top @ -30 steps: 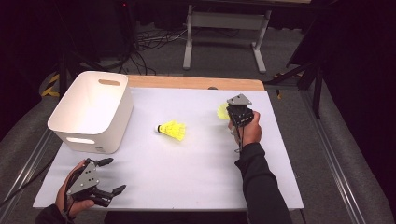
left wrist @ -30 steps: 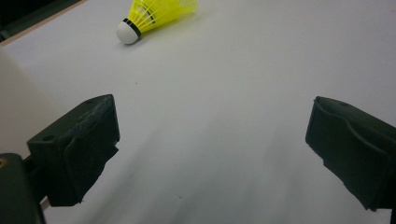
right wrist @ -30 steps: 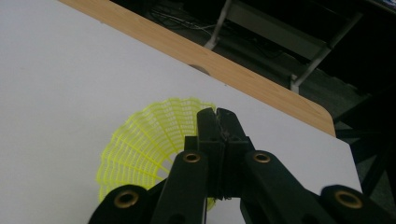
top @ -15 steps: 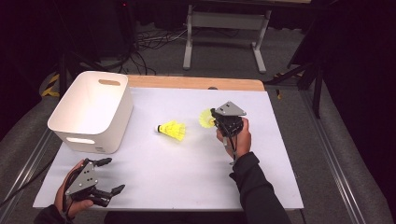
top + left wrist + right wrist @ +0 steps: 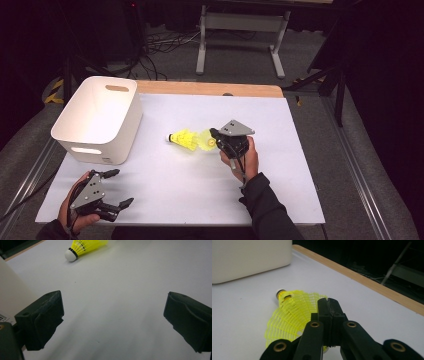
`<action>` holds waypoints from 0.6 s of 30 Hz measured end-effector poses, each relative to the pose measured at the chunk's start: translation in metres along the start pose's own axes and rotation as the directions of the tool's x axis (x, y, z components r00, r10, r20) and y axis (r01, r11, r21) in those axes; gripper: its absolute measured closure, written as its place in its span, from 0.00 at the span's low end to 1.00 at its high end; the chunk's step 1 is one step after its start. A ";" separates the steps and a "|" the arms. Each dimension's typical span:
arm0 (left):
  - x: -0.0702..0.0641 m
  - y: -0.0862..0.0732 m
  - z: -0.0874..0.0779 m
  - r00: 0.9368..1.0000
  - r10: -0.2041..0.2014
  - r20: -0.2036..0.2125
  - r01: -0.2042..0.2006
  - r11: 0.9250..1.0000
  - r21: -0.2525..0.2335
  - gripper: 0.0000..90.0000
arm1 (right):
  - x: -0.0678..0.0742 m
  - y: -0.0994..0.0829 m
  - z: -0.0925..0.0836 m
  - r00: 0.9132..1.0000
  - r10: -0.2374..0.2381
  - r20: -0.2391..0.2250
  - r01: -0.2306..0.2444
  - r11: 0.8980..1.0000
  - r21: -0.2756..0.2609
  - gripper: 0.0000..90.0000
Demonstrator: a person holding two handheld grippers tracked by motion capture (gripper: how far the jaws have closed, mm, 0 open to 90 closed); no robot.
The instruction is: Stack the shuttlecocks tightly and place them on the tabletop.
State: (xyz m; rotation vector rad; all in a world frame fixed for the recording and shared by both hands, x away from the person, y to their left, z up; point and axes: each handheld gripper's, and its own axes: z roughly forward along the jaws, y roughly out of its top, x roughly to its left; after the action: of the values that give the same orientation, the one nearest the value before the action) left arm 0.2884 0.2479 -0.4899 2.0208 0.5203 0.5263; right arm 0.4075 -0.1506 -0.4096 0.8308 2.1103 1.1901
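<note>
White table (image 5: 280,200), big white bin (image 5: 100,117) at its left. The right gripper (image 5: 214,137), jaws clamped, grips a yellow shuttlecock (image 5: 287,322) by its skirt, it seems, just beside a second shuttlecock (image 5: 182,139) lying mid-table. The left gripper (image 5: 117,187) rests near the front edge, jaws wide, holding nothing.

Right gripper (image 5: 216,136): black body, grey three-cornered plate on top, black cable trailing along a dark sleeve (image 5: 265,205). Its linkage arms are black with brass-coloured pivot pins. Left gripper (image 5: 117,187): same grey plate; fingers (image 5: 41,320) matt black, blocky, scuffed.
</note>
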 end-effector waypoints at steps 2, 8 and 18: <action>0.000 0.000 0.000 1.000 0.001 0.000 -0.001 1.000 0.001 0.04 | 0.002 0.000 0.000 1.000 -0.001 -0.013 0.001 1.000 0.001 1.00; 0.000 0.000 0.000 1.000 0.002 0.000 -0.002 1.000 0.004 0.04 | 0.012 -0.008 0.002 0.997 0.020 -0.080 -0.019 1.000 0.005 1.00; 0.000 0.000 0.000 1.000 0.003 0.002 -0.003 1.000 0.004 0.04 | 0.012 -0.023 0.005 0.991 0.042 -0.129 -0.037 0.998 0.043 0.99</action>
State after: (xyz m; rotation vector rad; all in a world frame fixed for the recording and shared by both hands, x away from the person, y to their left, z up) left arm 0.2881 0.2482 -0.4899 2.0262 0.5178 0.5252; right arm 0.3980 -0.1486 -0.4342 0.8373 2.2392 1.2561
